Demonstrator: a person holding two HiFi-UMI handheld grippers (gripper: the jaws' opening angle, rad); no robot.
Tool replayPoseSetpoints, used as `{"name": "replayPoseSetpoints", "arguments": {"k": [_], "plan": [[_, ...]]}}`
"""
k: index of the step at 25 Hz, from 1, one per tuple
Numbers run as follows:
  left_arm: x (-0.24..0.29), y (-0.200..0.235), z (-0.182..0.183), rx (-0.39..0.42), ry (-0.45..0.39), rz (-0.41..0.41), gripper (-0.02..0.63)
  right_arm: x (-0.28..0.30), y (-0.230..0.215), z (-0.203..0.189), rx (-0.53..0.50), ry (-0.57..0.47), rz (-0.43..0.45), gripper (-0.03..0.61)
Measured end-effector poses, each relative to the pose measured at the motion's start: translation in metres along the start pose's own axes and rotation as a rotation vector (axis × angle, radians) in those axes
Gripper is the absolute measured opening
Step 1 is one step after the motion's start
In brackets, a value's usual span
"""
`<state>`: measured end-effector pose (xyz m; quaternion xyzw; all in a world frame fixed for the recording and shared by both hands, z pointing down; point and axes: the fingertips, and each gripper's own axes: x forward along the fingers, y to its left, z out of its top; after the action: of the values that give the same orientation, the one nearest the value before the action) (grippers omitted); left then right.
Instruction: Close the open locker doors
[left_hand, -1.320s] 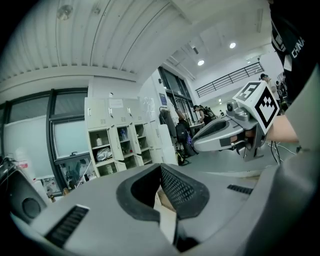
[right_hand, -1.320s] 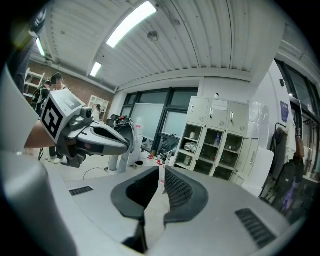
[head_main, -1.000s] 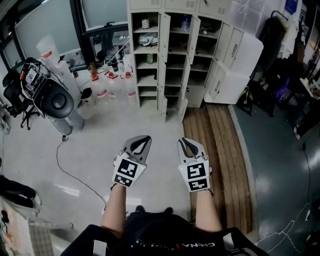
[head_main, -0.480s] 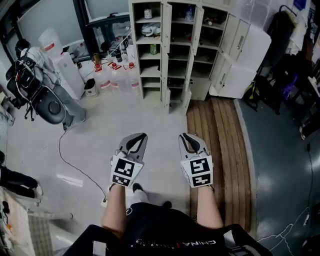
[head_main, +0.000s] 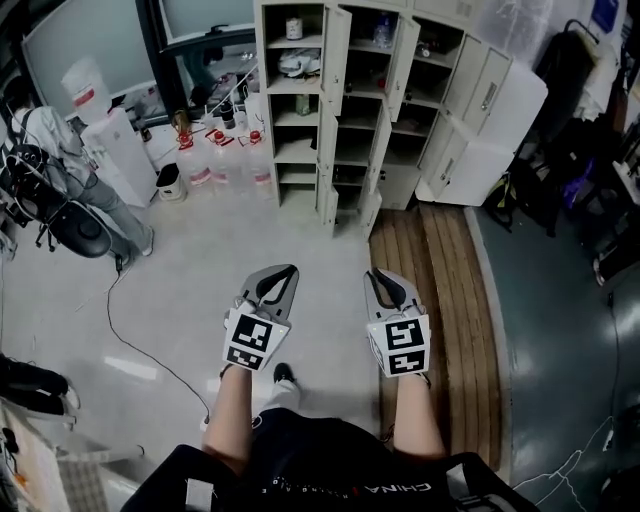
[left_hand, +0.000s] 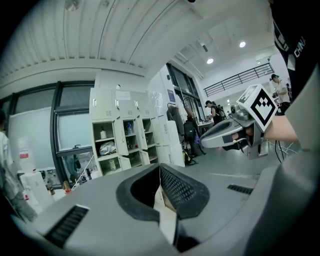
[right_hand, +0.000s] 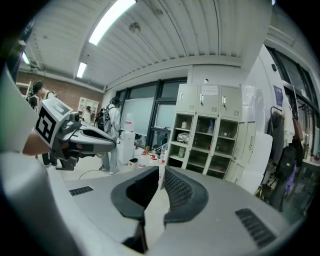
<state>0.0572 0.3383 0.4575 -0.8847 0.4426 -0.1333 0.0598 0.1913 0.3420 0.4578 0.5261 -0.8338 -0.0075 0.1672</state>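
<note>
- Left gripper (head_main: 288, 270): jaws together, pads meeting at the tips, nothing between them. It is held level over the pale floor (head_main: 200, 260), pointing toward the locker unit.
- Right gripper (head_main: 378, 275): jaws together at the tips, nothing between them. It is held beside the left gripper, over the near edge of the wooden plank strip (head_main: 445, 300).
- Locker unit (head_main: 300, 110): stands against the far wall, well apart from both grippers. Its shelves hold a few small items.
- Open locker doors (head_main: 330, 62): several narrow doors stand swung outward in the upper and lower rows. Further doors with handles (head_main: 487, 88) hang open on the right-hand column.
- Clear jugs with red caps (head_main: 215, 165): grouped on the floor just left of the locker unit.
- Cable (head_main: 140, 340): trails across the floor on the left.
- Person in grey clothing (head_main: 85, 170): stands at the far left.
</note>
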Motion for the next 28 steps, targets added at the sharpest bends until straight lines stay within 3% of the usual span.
{"name": "replayPoseSetpoints", "arguments": {"k": [14,28], "plan": [[0.069,0.159,-0.010,0.014,-0.032,-0.075,0.021,0.152,0.014,0.060,-0.006,0.013,-0.079,0.058],[0.101,0.223,-0.031,0.010,-0.036,-0.115,0.021,0.230,0.032,0.071,-0.010,0.054,-0.078,0.058]]}}
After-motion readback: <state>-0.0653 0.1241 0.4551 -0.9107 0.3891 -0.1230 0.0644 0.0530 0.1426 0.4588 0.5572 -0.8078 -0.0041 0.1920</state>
